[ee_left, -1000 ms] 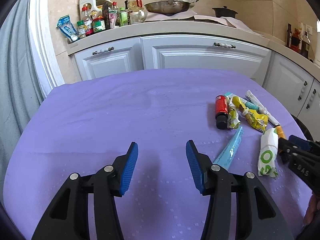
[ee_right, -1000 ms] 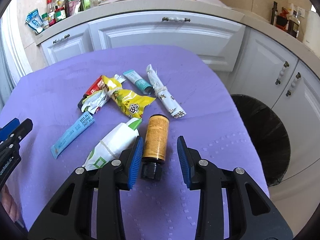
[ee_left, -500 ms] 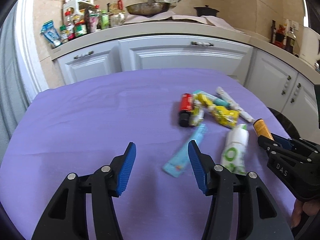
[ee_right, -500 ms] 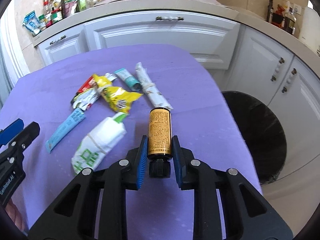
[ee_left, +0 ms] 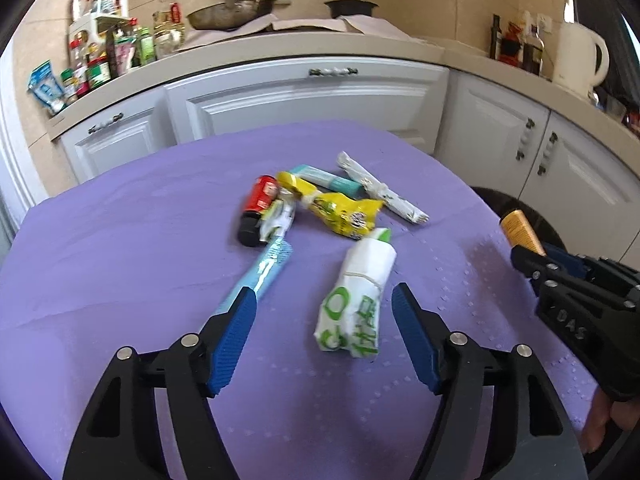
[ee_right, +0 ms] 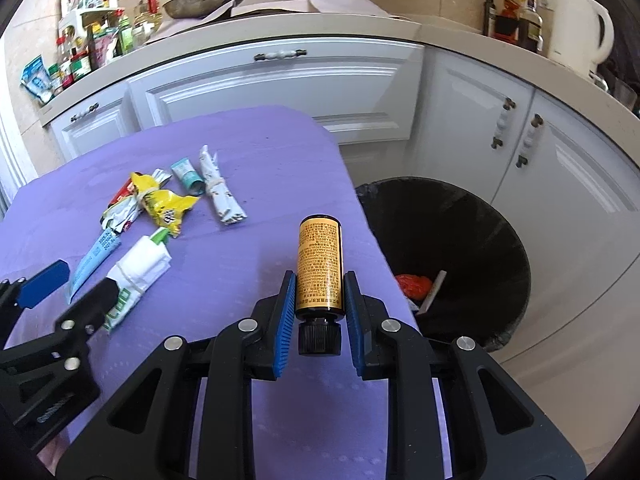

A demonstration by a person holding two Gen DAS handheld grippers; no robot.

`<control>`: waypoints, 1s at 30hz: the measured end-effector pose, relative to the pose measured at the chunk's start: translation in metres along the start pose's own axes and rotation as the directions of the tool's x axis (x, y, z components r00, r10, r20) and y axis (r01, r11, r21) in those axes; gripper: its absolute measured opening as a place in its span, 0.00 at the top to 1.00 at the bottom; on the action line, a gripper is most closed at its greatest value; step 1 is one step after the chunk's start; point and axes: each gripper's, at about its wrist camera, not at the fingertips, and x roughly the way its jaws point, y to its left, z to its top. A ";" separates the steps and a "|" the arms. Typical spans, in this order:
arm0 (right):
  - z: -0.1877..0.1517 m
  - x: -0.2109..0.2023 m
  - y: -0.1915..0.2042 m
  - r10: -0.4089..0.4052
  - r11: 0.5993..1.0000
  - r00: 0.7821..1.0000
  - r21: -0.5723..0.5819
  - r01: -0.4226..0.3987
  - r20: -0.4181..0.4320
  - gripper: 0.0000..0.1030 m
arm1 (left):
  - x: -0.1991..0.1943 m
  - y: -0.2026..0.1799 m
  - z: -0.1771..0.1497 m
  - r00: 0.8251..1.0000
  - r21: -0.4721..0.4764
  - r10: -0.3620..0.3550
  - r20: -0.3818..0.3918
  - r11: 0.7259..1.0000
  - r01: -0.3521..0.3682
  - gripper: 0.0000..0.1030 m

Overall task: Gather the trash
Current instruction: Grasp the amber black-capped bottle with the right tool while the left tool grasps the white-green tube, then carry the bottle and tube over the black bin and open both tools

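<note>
Purple bench (ee_right: pixel 248 152); black bin (ee_right: pixel 500 216) off its right edge holds red scrap (ee_right: pixel 414 285). My right gripper (ee_right: pixel 319 312) clamps the orange bottle (ee_right: pixel 320 268), tilted downward; left gripper (ee_left: pixel 322 344) opening around the white-green packet (ee_left: pixel 356 312), not touching.

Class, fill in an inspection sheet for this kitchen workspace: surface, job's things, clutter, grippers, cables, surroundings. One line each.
Surface: purple tablecloth, flat, faintly creased.
Job's things: orange bottle held in the air; white-green wrapper, blue sachet, yellow packet, red bottle, teal tube and patterned roll lie on the cloth; black bin holds red waste.
Clutter: nothing seen beyond the trash.
Grippers: left gripper opening, wrapper between its jaws untouched; right gripper clamps the orange bottle.
Cables: nothing seen.
Surroundings: white cabinets, crowded counter, kettle.
</note>
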 end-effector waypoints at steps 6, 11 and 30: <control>-0.003 0.000 -0.012 0.004 1.000 1.000 0.021 -0.004 -0.001 0.77 | 0.011 -0.006 0.003 0.999 0.002 -0.028 -0.044 1.000 0.028 0.48; -0.003 0.000 -0.017 0.005 1.000 1.000 0.030 -0.005 0.001 0.77 | 0.019 -0.009 0.000 0.995 0.012 -0.050 -0.085 0.999 0.051 0.65; 0.001 -0.009 -0.023 -0.008 0.999 0.999 0.039 0.007 0.033 0.77 | -0.003 -0.015 0.014 0.999 0.004 -0.032 0.018 0.999 0.031 0.70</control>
